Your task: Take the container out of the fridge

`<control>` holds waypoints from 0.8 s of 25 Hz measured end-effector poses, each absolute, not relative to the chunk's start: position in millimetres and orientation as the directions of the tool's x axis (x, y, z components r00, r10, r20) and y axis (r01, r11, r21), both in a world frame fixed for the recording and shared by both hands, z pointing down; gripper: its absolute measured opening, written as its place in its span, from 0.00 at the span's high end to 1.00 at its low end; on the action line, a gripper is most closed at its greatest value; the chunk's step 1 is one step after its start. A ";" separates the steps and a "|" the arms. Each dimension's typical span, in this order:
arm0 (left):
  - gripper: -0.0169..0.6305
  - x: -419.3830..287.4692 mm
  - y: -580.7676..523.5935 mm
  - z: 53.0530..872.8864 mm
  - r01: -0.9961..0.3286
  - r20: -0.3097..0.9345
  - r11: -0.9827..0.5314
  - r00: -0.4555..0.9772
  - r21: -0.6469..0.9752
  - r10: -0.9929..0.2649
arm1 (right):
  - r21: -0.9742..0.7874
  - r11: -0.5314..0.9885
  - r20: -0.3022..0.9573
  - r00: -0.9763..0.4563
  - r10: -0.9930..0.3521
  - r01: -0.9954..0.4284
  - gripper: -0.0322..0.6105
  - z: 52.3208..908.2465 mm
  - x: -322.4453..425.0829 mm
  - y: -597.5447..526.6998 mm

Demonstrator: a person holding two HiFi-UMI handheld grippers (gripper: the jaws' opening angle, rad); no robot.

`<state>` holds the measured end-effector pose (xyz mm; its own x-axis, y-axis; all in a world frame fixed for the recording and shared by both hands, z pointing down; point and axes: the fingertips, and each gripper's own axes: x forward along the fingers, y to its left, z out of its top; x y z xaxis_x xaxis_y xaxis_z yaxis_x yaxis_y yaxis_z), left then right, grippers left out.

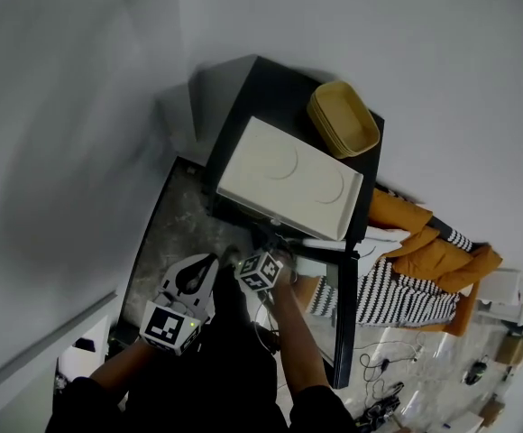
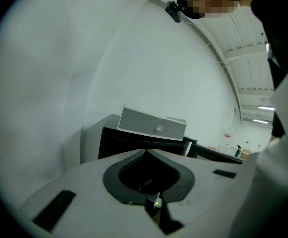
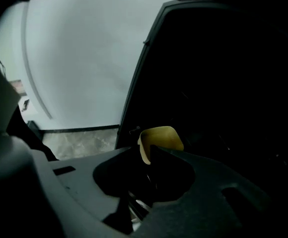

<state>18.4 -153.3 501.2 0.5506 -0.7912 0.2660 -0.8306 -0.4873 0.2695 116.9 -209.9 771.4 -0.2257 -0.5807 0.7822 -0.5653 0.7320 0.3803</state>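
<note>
In the right gripper view a yellow container (image 3: 160, 137) sits at the dark mouth of the black fridge (image 3: 218, 78). My right gripper (image 3: 149, 151) is shut on its near rim. From the head view that gripper (image 1: 273, 258) reaches in under the fridge's top edge, and the held container is hidden there. My left gripper (image 1: 192, 284) hangs lower left of the fridge (image 1: 243, 106), away from it. Seen in the left gripper view, the left gripper (image 2: 146, 151) has its jaws together with nothing between them.
A white flat appliance (image 1: 289, 179) and a stack of yellow trays (image 1: 344, 118) lie on top of the fridge. The open fridge door (image 1: 346, 318) stands at the right. Orange and striped cloth (image 1: 415, 264) lies beyond it. Marbled floor (image 1: 176, 219) runs along the left wall.
</note>
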 end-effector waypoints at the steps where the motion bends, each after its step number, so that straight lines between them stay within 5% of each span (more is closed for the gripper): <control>1: 0.97 17.4 -153.7 500.9 -0.831 0.268 -0.486 0.550 0.272 -0.791 | 0.388 0.745 0.792 -0.218 -0.571 -0.542 0.87 779.1 115.5 -210.9; 20: 0.97 11.9 -173.0 503.9 -0.849 0.286 -0.453 0.521 0.274 -0.804 | 0.395 0.815 0.861 -0.137 -0.489 -0.425 0.83 846.8 125.8 -227.2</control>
<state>11.9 -173.0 503.9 0.5212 -0.8041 0.2859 -0.8486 -0.4528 0.2736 125.8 -227.2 846.8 -0.1370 -0.4891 0.8614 -0.4249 0.8146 0.3949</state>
